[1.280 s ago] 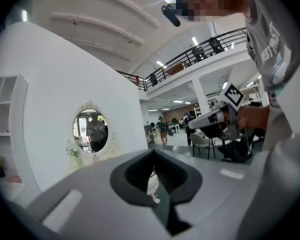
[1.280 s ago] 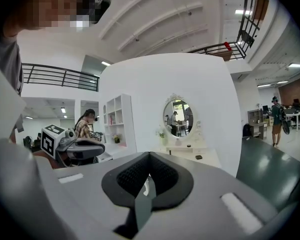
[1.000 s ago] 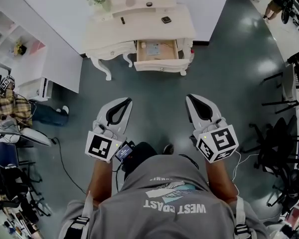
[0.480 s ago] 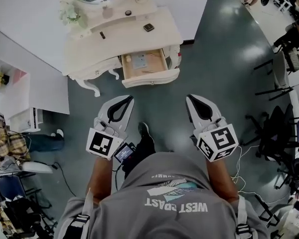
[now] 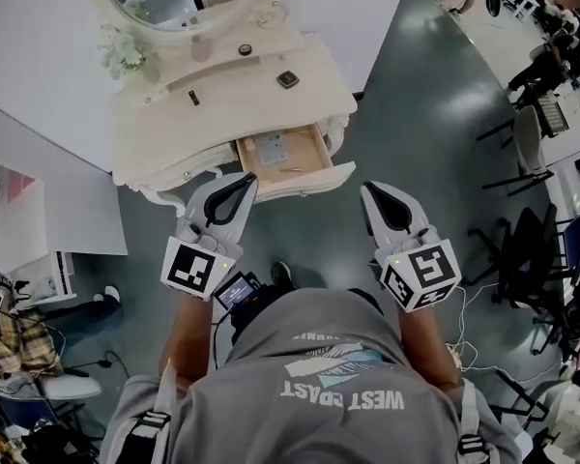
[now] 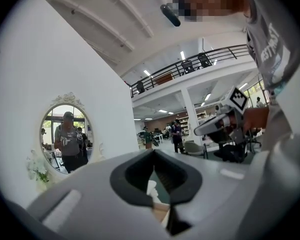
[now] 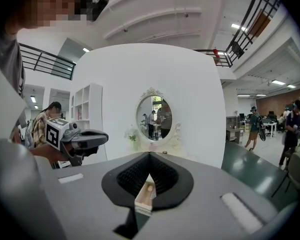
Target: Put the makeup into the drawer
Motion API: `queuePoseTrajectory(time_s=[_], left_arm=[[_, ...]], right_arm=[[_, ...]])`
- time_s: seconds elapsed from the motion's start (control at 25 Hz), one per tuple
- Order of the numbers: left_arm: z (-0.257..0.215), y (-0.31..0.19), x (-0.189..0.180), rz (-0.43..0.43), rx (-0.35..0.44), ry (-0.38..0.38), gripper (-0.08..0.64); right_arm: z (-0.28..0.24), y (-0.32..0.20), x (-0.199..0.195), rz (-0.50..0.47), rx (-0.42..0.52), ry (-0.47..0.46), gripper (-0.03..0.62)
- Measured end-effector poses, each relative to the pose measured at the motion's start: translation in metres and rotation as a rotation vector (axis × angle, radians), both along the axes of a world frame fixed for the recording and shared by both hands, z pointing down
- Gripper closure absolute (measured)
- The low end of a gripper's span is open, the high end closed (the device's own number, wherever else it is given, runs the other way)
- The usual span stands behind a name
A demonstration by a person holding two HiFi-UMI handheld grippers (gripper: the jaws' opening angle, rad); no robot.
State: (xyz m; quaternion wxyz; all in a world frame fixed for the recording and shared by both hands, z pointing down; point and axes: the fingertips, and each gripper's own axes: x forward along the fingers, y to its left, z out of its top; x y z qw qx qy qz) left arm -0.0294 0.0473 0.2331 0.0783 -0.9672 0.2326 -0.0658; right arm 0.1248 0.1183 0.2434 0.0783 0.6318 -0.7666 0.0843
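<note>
Left gripper (image 5: 242, 184) is pinched closed, empty; a small dark stick (image 5: 193, 97), maybe lipstick, lies ahead of it on the vanity top (image 5: 222, 114). Right gripper (image 5: 373, 193) is closed and empty too, with the square compact (image 5: 287, 79) ahead-left, past the open drawer (image 5: 282, 158). Probably light, hard, slick, so pinch its flat edges.

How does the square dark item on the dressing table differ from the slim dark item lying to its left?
The square item is broad and looks larger; the slim item is narrow, like a short stick. The square item lies toward the right end, just behind the open drawer; the slim item lies nearer the middle, away from that drawer. Both are dark, rest on the tabletop, and are not yet in the drawer.
</note>
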Motion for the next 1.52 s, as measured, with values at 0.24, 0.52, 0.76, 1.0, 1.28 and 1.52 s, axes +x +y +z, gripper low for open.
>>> queuePoseTrajectory(time_s=[0.24, 0.52, 0.76, 1.0, 1.28, 1.52], left_arm=[[0.000, -0.034, -0.022, -0.015, -0.003, 0.042, 0.558], [0.007, -0.059, -0.033, -0.066, -0.005, 0.041, 0.558], [0.007, -0.087, -0.043, -0.162, -0.007, 0.027, 0.558], [0.012, -0.120, -0.040, -0.259, -0.032, -0.008, 0.558], [0.031, -0.171, -0.020, -0.320, -0.070, -0.035, 0.558], [0.043, -0.202, -0.002, -0.375, -0.116, -0.063, 0.558]], right_arm=[[-0.003, -0.030, -0.007, 0.025, -0.013, 0.037, 0.591], [0.000, -0.066, 0.006, 0.018, -0.013, 0.040, 0.591], [0.002, -0.113, 0.020, -0.031, -0.010, 0.026, 0.591], [0.012, -0.175, 0.041, -0.097, -0.027, 0.010, 0.591], [0.035, -0.257, 0.070, -0.140, -0.058, 0.016, 0.591], [0.070, -0.321, 0.093, -0.186, -0.122, 0.012, 0.591]])
